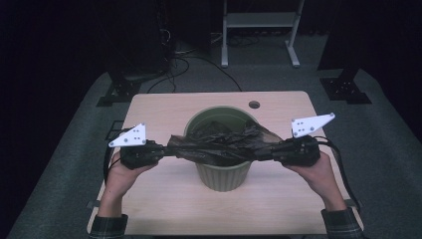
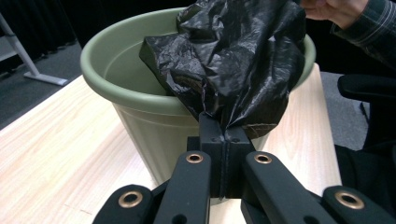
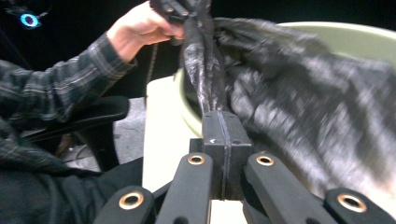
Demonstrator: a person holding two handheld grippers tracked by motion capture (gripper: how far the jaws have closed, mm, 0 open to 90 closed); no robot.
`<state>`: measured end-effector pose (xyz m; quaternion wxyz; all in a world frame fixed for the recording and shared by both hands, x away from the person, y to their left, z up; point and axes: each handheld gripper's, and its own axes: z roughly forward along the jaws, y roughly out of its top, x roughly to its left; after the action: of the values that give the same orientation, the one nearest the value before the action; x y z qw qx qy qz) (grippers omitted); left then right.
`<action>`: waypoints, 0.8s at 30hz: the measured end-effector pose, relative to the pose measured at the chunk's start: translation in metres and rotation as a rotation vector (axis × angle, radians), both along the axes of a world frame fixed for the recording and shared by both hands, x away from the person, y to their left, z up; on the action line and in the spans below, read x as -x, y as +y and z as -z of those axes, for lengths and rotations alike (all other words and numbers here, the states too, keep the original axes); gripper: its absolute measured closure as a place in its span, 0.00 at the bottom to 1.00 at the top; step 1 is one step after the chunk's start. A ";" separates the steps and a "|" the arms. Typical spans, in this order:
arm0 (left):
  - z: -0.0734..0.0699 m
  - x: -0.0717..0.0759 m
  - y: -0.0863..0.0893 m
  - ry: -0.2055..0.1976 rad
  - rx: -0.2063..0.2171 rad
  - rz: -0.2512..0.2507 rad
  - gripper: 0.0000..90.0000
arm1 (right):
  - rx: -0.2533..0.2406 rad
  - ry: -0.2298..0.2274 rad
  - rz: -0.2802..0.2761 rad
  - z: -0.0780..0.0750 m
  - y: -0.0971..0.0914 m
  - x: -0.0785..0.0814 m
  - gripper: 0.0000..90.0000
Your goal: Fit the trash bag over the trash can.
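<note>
Nearest the camera in the high view, two plaid-sleeved forearms came in over the front edge of the pale wooden table (image 1: 164, 199), each hand gripping a black tool. The left gripper (image 1: 160, 150) sat at the left of the green bin (image 1: 222, 174), and in its own view its jaws were pressed together on a gathered edge of the black plastic bag (image 2: 233, 60). The right gripper (image 1: 272, 151) sat at the bin's right; in its own view its jaws were likewise clamped shut on a twisted fold of the bag (image 3: 299, 93). Between the two tools the bag was stretched across the bin's open top, part of it sagging inside the rim. The bin stood upright near the middle of the table. Beyond it a round cable hole (image 1: 254, 104) marked the far edge, and farther back a white metal stand (image 1: 259, 30) rose from the dark floor.
</note>
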<state>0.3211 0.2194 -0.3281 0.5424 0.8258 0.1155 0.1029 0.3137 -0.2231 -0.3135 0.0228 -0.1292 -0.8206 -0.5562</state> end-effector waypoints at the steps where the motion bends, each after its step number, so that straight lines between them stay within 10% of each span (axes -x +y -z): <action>1: 0.001 0.001 0.000 0.001 0.000 0.002 1.00 | 0.001 0.003 -0.006 0.002 0.000 0.003 1.00; 10: 0.015 0.003 -0.003 0.045 -0.016 0.013 1.00 | 0.039 0.062 -0.050 0.029 0.006 0.021 1.00; 24: 0.036 -0.016 -0.012 0.070 -0.097 -0.029 1.00 | 0.126 0.152 0.016 0.074 0.009 0.003 1.00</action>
<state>0.3368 0.2078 -0.3643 0.4958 0.8524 0.1410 0.0872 0.3112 -0.2140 -0.3874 0.0723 -0.1789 -0.8489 -0.4921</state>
